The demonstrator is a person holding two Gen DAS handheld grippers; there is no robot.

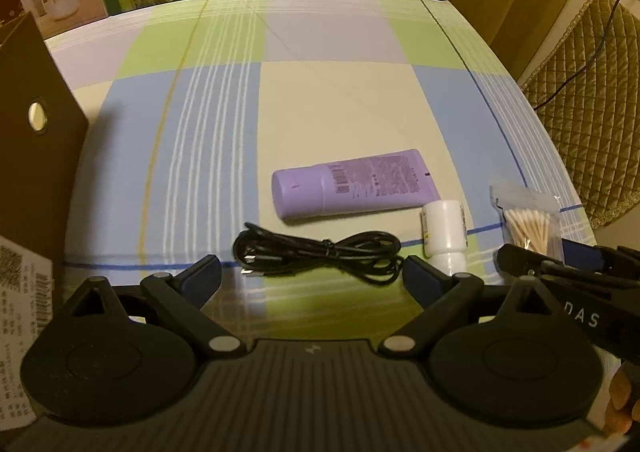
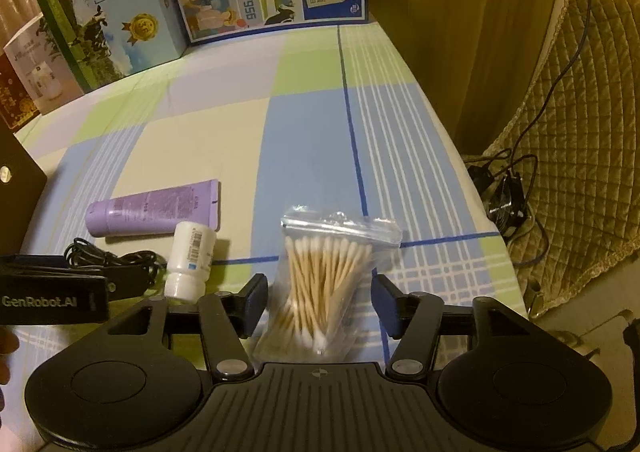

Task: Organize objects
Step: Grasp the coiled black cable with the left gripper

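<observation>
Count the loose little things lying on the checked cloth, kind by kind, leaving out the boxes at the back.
Purple tube: 1
White bottle: 1
Black cable: 1
Bag of cotton swabs: 1
Total: 4

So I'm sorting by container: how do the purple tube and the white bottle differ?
The tube is purple, long and flattened at its crimped end; the bottle is white, short and round. The tube lies crosswise, farther back; the bottle's cap points toward the camera. Both lie on their sides on the cloth.

white bottle (image 1: 445, 230) base behind claw finger | tube (image 1: 352, 184) print blurred
</observation>
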